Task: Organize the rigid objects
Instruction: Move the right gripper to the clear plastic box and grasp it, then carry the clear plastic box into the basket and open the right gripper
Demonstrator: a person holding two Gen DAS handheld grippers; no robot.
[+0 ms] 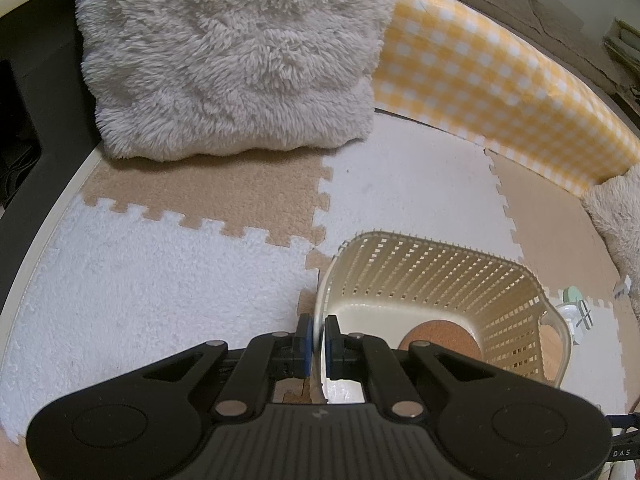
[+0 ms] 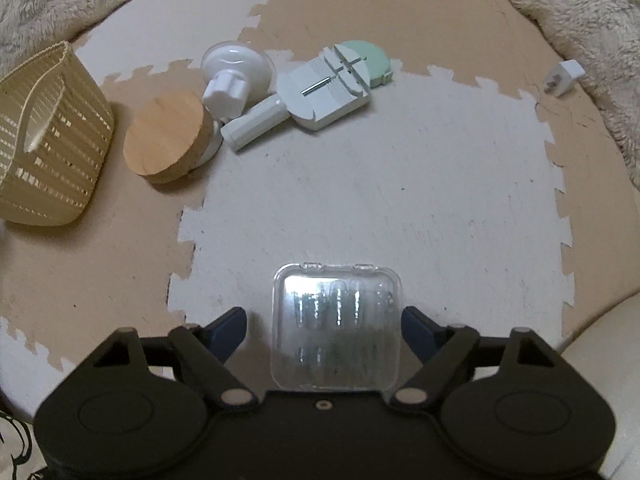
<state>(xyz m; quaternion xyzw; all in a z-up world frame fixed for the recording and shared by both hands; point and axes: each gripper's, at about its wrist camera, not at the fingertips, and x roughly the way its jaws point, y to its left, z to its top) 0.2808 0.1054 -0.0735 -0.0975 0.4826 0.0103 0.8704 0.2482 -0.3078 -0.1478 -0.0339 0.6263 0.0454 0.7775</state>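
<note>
A floor of interlocking foam mats is shown. A clear plastic case (image 2: 336, 328) is framed between the right gripper (image 2: 325, 330)'s wide, untouching jaws. The basket (image 1: 516, 304)'s rim is pinched by the left gripper (image 1: 316, 344).

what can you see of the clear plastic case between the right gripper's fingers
The clear plastic case is a small, rounded-square box with two hinge tabs on its far edge. Small greenish cylindrical pieces show dimly through the lid. It lies flat on the white foam mat tile, between the open fingers of the right gripper, which do not touch it.
</note>
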